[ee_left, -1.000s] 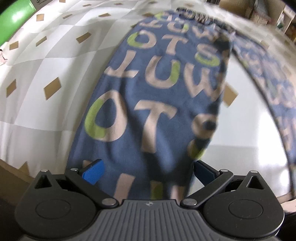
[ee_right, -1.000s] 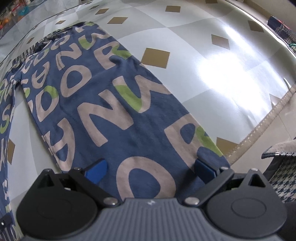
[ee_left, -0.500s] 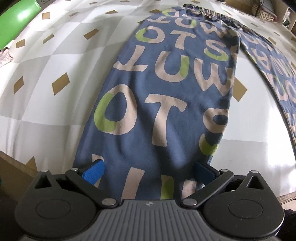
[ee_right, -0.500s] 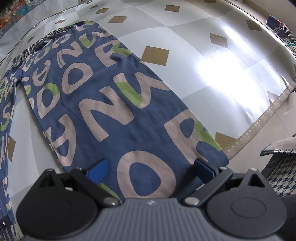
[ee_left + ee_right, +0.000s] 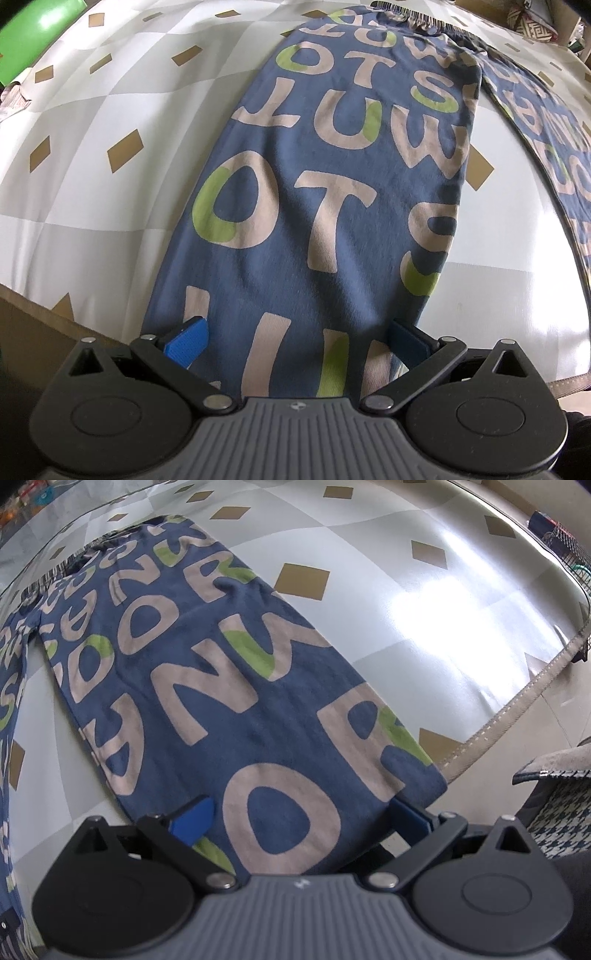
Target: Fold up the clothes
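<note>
A pair of blue trousers printed with beige and green letters lies flat on a table covered in a white and grey checked cloth. The left wrist view looks up one leg (image 5: 325, 177) towards the waistband (image 5: 417, 20); the other leg (image 5: 546, 147) runs off to the right. My left gripper (image 5: 295, 341) is open, its blue pads either side of that leg's hem. The right wrist view shows the other leg (image 5: 207, 686). My right gripper (image 5: 299, 818) is open around its hem, which lies between the blue pads (image 5: 192, 819).
The tablecloth (image 5: 96, 122) has brown diamonds. Its trimmed front edge (image 5: 517, 709) runs close to the right gripper. A houndstooth fabric object (image 5: 554, 812) sits below the table edge at right. A green object (image 5: 33, 33) lies at far left, clutter at the back right.
Both grippers have moved slightly forward over the hems, so the cloth reaches further in between the pads. The left view has gone from blurred to steady. The jaws stay open.
</note>
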Available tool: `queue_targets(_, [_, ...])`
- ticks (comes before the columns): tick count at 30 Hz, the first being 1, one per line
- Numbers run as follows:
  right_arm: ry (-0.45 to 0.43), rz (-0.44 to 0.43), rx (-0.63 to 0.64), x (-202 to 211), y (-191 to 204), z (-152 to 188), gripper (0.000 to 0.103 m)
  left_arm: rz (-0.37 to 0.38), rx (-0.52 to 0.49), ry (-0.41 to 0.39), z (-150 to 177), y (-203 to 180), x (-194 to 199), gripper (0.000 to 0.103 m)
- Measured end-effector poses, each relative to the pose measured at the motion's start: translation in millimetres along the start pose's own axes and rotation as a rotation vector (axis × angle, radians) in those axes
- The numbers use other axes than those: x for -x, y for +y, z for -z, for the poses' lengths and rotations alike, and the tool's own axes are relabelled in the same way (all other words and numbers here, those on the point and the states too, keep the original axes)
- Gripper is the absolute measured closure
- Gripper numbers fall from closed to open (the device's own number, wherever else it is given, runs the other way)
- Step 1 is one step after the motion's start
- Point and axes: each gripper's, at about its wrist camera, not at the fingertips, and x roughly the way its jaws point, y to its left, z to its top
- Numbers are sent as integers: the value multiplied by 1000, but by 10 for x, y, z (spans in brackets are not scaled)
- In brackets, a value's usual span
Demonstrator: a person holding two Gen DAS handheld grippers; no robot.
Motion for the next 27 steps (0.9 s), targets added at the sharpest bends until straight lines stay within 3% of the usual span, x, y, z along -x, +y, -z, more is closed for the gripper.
queue_targets(9, [-19, -27, -62, 52, -74, 30, 3, 18, 16, -6, 18, 10, 29, 0])
queue_targets(16, [-40, 1, -102, 22, -124, -3, 3, 26, -92, -85, 16, -176, 140, 0])
queue_targets(27, [-55, 30, -152, -50, -168, -17, 2, 56, -136, -88, 0, -338, 119, 0])
